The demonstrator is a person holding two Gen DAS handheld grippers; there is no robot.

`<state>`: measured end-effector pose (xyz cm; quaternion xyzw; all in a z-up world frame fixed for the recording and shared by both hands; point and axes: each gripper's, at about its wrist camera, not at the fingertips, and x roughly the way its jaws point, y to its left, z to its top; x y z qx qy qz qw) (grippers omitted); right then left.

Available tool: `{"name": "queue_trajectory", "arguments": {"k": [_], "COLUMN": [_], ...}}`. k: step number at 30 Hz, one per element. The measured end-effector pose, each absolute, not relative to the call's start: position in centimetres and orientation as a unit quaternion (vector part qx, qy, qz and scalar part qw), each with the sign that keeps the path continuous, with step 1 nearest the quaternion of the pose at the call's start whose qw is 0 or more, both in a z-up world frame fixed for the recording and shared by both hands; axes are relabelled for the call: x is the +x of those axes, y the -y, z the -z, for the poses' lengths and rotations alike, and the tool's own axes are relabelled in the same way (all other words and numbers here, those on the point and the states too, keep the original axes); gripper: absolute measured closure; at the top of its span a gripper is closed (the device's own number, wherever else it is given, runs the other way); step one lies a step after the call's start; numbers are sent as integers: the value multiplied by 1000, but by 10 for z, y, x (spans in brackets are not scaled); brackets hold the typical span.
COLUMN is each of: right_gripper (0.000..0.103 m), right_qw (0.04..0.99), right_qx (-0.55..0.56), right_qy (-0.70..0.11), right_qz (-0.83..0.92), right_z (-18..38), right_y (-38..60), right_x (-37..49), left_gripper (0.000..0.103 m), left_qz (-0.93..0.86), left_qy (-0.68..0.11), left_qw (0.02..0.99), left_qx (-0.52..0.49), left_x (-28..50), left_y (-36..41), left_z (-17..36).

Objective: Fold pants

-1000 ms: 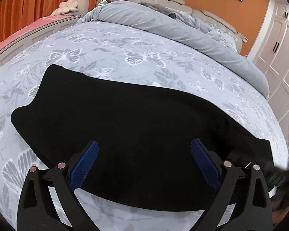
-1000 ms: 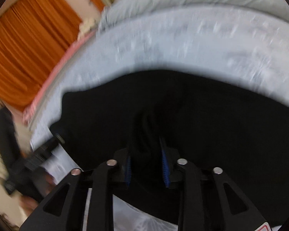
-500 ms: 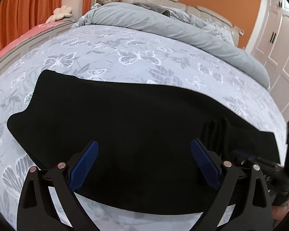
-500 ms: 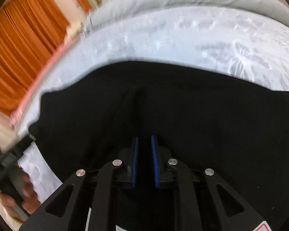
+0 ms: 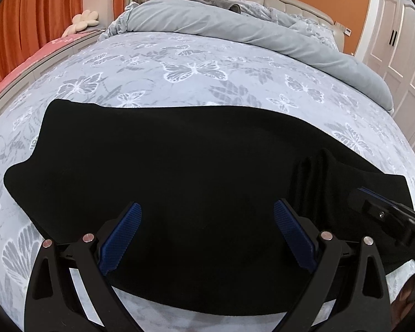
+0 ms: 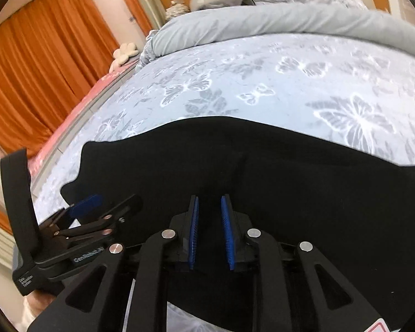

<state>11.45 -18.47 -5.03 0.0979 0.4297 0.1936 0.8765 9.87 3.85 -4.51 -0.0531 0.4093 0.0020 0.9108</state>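
Butterfly-print bed (image 5: 196, 55) bears black pants (image 5: 179, 166); left claw (image 5: 207, 229) spread wide, right claw (image 6: 210, 229) opening, unclamped.

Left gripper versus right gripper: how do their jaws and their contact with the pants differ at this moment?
The left gripper stands wide open above the flat black pants; the right gripper shows only a narrow gap, now opening. The left touches no cloth; whether the right's pads press the dark cloth between them is unclear. Both have blue ribbed pads and point down at the bed.
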Motion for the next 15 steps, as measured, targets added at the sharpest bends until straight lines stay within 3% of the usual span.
{"name": "queue_trajectory", "arguments": {"k": [4,15], "right_gripper": [85,86], "right_qw": [868,869], "right_qx": [59,66], "right_qy": [-460,-454], "right_qz": [-178,-187], "right_z": [73,59], "right_y": [154,157], "right_x": [127,135], "left_gripper": [9,8], "left_qz": [-8,-57], "left_qy": [-411,-375], "left_qw": [911,925], "left_qx": [-39,-23], "left_x": [97,89], "left_y": [-33,-46], "left_z": [47,32]}}
